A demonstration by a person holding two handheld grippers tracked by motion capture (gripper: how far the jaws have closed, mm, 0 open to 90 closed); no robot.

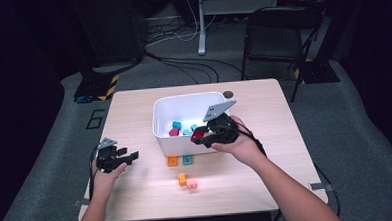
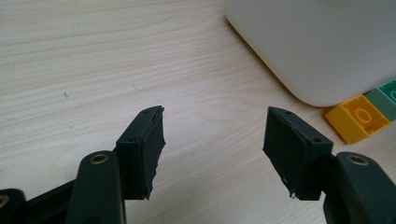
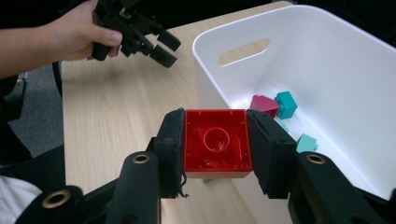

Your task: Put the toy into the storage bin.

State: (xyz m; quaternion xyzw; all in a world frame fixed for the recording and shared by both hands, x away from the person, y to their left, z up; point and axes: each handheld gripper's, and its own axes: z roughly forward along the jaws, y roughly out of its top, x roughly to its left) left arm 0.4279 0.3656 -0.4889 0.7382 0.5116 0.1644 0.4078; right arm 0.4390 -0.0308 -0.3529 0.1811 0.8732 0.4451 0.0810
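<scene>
Your high view looks forward and down from above your side of the light wooden table (image 1: 137, 193), taking in the whole top and the floor beyond. Your left gripper view sits low and close to the tabletop, facing the outer wall of the white plastic bin (image 2: 322, 51). Your right gripper view looks from above the bin's near rim (image 3: 205, 60) into it. All three share that bin and the table.

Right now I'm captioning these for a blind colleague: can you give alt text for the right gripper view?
The right gripper clamps a red block, hollow underside toward the camera, at the rim of a white bin holding teal and magenta blocks. Beyond, a hand holds the left gripper, open, above the wooden table.
</scene>
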